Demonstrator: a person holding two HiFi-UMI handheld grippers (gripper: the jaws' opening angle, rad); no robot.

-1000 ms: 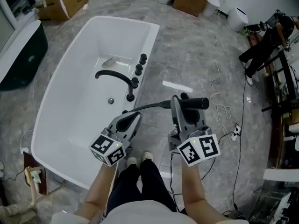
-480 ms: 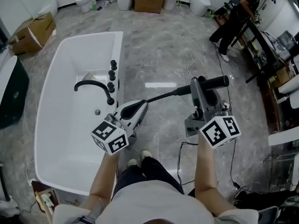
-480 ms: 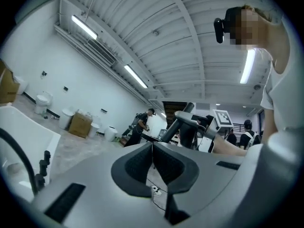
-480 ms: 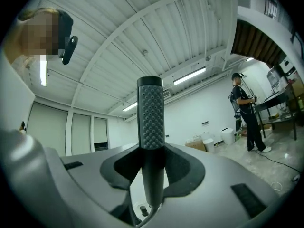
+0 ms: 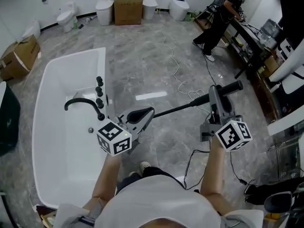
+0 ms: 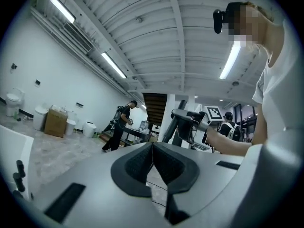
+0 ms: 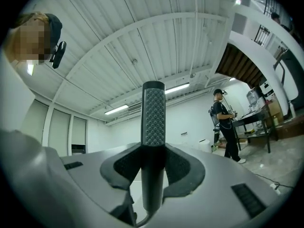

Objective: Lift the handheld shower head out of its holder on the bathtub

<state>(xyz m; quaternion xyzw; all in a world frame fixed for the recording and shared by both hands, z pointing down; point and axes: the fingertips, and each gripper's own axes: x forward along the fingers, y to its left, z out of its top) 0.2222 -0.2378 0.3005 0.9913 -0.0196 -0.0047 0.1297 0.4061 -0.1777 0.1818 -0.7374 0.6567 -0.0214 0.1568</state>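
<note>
My right gripper is clamped across the black shower head, held level above the floor, well clear of the bathtub. My left gripper has its jaws together, holding nothing. The wand looks rigid, light and slick, and its hose may tug, so a mid-handle grip suits.

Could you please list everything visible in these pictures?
bathtub: one, white, at left
faucet: one, black, on the bathtub's rim
knobs: three, black, in a row behind the faucet
shower head: one, black, clear of the bathtub, held at right
hose: one, black, running left from the shower head
cardboard boxes: two, brown, far end and left edge
toilets: several, white, at the far end
cable: one, white, right of the bathtub
person: one, in black, top right
left gripper: one, grey, jaws together
right gripper: one, grey, shut on the shower head
</note>
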